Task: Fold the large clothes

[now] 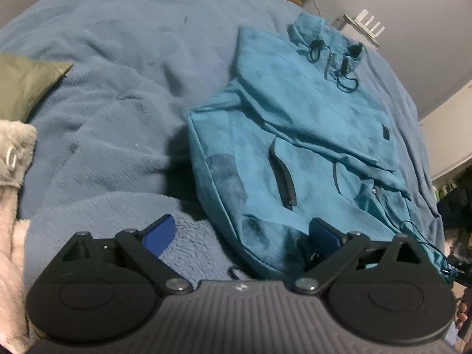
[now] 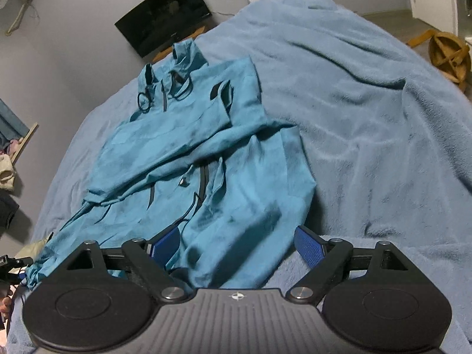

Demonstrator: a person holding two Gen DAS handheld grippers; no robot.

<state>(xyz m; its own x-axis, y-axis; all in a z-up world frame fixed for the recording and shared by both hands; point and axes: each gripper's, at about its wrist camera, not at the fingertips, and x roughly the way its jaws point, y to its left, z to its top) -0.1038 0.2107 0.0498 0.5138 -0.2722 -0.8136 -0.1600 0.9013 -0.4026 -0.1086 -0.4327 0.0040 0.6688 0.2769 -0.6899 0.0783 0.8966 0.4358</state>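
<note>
The teal jacket lies face up on the blue blanket that covers the bed, collar and drawcords at the far end, hem nearest both cameras, and one sleeve already crossed diagonally over the chest. The left gripper sits low at the hem's left corner, jaws wide apart, one blue pad on the blanket and the other over the fabric, with nothing clamped. The right gripper straddles the hem's right part, jaws likewise apart and the cloth bunched loosely between them, not pinched. The next step looks like a grasp on the hem to carry it toward the collar. The cloth looks thin and slick, so a shallow pinch may catch only the top layer and leave the back panel behind, or may snag the plush blanket with it. Uneven lifting by the two sides would skew the fold, and the crossed sleeve could slide off. An olive cloth and a pale fleece lie at the left edge, well apart.
</note>
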